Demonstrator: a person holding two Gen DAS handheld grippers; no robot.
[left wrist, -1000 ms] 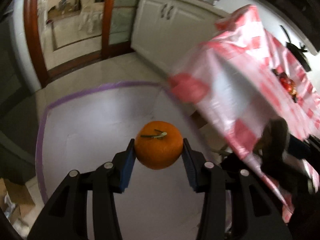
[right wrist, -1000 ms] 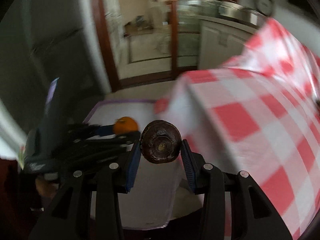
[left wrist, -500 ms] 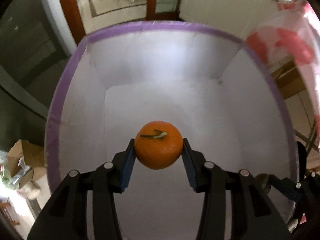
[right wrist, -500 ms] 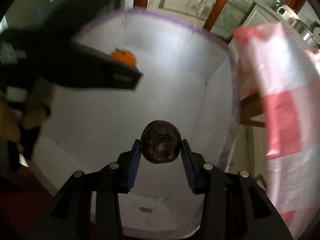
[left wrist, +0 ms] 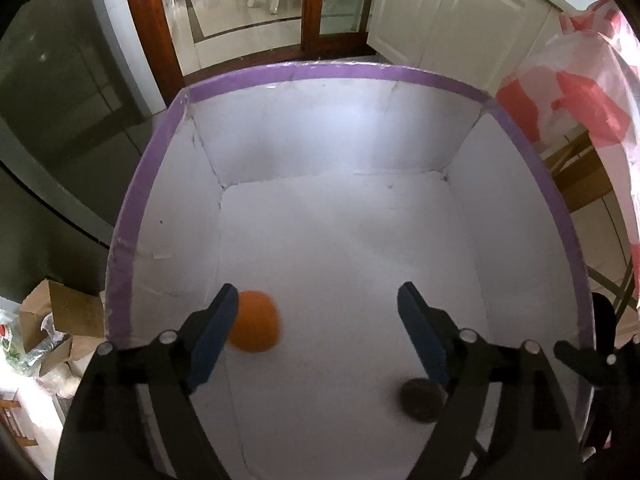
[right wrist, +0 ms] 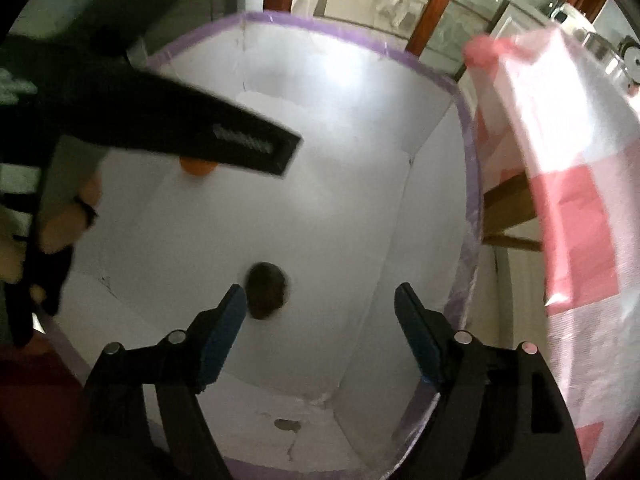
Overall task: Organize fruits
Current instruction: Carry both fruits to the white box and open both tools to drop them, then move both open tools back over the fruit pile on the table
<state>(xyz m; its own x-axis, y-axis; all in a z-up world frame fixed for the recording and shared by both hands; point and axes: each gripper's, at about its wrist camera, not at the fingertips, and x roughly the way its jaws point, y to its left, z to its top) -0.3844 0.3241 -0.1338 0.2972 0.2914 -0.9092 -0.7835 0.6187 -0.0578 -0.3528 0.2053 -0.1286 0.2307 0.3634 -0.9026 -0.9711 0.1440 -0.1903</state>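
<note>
A white box with a purple rim (left wrist: 340,70) fills both views. My left gripper (left wrist: 318,298) hangs over it, its jaws opening. The orange (left wrist: 254,322), blurred, is loose beside the left pad and no pad presses it. The dark brown round fruit (left wrist: 420,400) shows low on the right inside the box. In the right wrist view my right gripper (right wrist: 320,295) also has its jaws opening. The dark fruit (right wrist: 266,290) is blurred and free by its left finger, over the box floor. One left gripper finger (right wrist: 240,140) crosses above and hides most of the orange (right wrist: 196,166).
A red and white checked tablecloth (left wrist: 580,92) hangs right beside the box's right wall (right wrist: 468,184). White cupboards (left wrist: 440,12) and a wooden door frame stand behind. A dark appliance (left wrist: 60,100) and cardboard boxes (left wrist: 44,320) are on the left. A hand (right wrist: 68,216) holds the left gripper.
Both grippers swung from the table down over the box, then both opened. The orange and the dark fruit left the pads and now show blurred and loose inside the box.
</note>
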